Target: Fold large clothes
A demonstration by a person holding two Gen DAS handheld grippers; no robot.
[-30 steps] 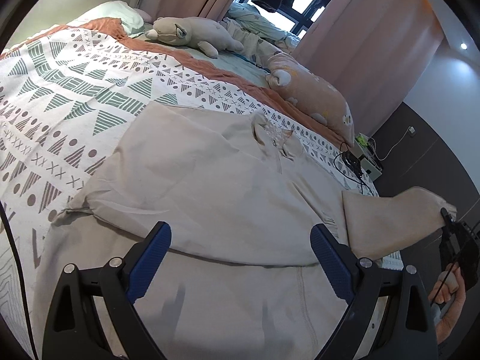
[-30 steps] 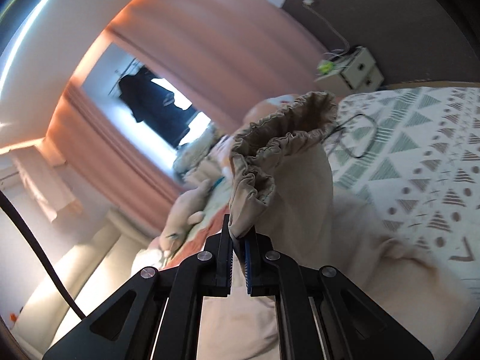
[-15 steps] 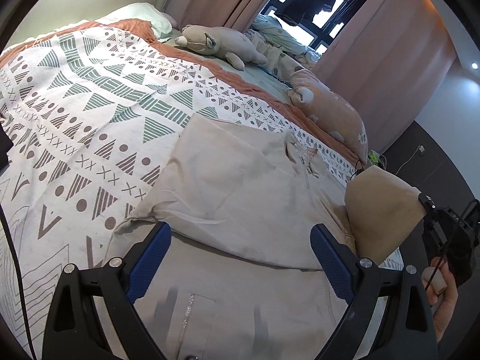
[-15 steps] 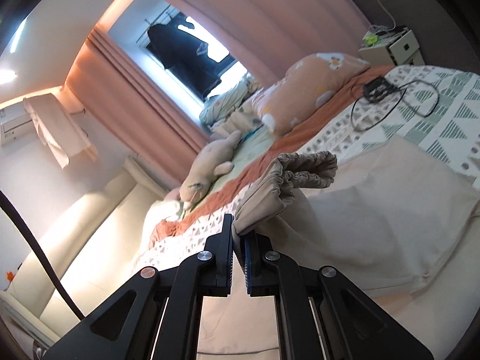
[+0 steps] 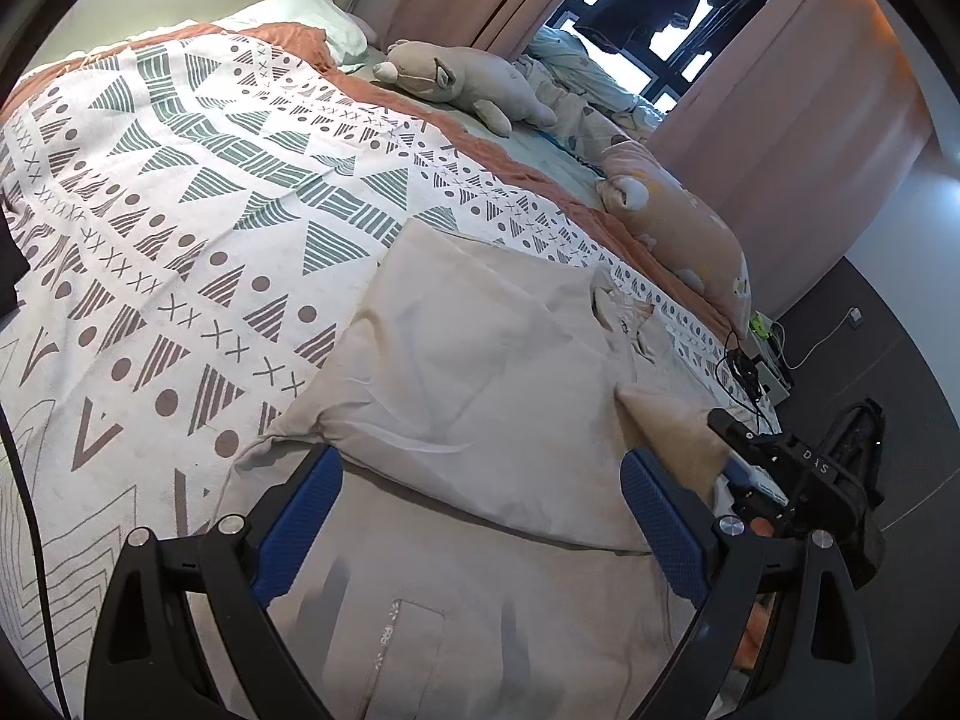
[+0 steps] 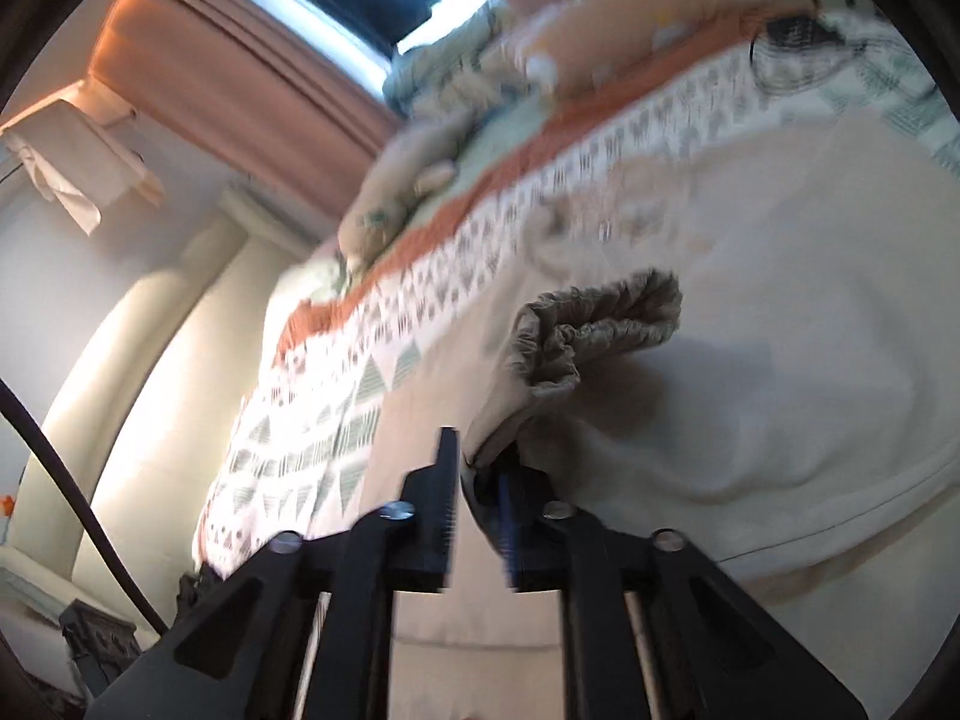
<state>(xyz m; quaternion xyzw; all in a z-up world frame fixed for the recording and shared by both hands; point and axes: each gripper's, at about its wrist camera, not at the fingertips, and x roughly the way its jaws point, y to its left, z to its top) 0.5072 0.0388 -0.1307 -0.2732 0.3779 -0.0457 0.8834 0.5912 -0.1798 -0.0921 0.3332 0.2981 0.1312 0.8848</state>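
My right tool (image 6: 477, 480) has just been opening: its jaws now stand a narrow way apart, and the gathered cuff (image 6: 594, 330) of the beige garment's sleeve lies just past the tips. A fold of the sleeve cloth sits at the gap against the right-hand finger (image 6: 510, 516), but I cannot tell whether the pads press on it; the view is blurred. My left tool (image 5: 480, 516) is wide open and holds nothing; its two blue pads (image 5: 297, 528) hang just above the beige garment (image 5: 480, 372), which lies spread on the patterned bedspread (image 5: 180, 210) of the bed, one side already folded over the middle.

From the left wrist view the right tool shows at the garment's right edge, with the sleeve's tan cloth (image 5: 672, 432) under it.

Count: one garment, two tools, one grey plush animal (image 5: 468, 81), one peach pillow (image 5: 678, 222), one pale pillow (image 5: 300, 18).
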